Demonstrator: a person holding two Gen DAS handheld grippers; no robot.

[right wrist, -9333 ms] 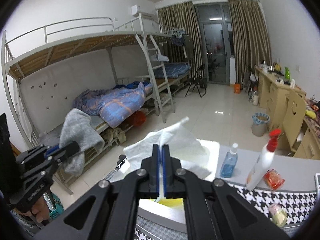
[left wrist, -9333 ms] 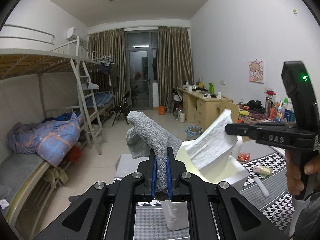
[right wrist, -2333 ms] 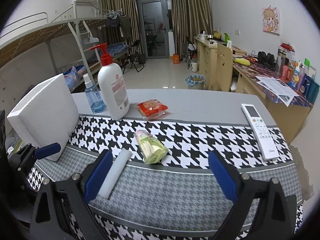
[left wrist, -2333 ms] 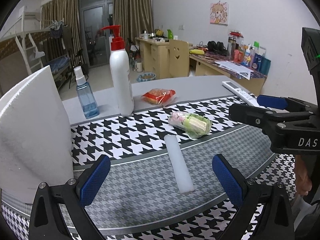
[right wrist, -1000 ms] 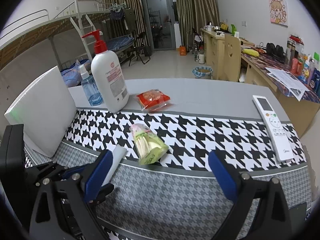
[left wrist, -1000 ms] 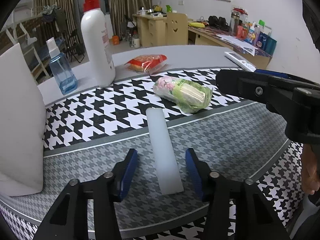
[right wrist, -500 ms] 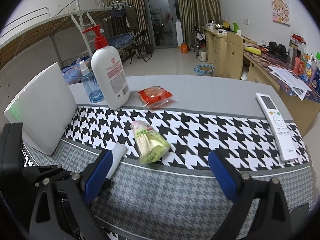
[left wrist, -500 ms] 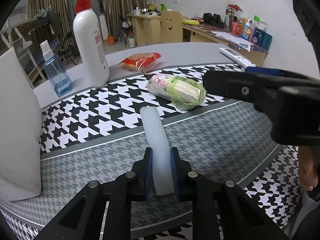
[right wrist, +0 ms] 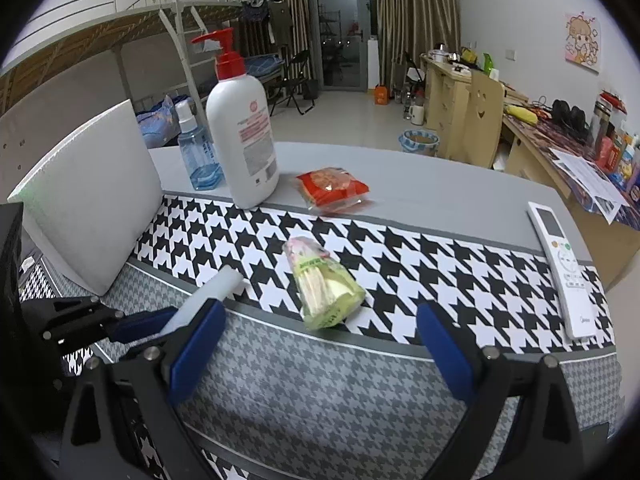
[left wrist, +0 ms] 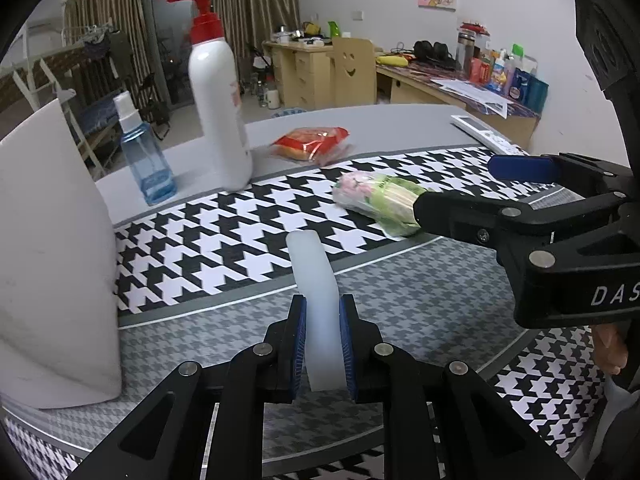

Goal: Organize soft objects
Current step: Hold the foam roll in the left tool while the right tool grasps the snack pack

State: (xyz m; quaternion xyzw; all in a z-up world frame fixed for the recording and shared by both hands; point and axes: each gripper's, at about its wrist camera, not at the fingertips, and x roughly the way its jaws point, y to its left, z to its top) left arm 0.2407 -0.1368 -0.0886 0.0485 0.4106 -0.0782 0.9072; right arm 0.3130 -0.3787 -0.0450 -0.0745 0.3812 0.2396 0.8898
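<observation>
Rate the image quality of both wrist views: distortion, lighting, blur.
Left wrist view: strong fisheye bending with dark corners, even indoor light, white foam strip sharp between the left gripper pads. Right wrist view: same curved table edge, sharp, no glare.

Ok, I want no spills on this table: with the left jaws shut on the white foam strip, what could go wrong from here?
1. The left gripper pinches the white foam strip near one end, so the long free end may sag or slip out.
2. Swinging it left could knock the pump bottle or spray bottle.
3. The open right gripper hangs close by; the two could collide.
</observation>
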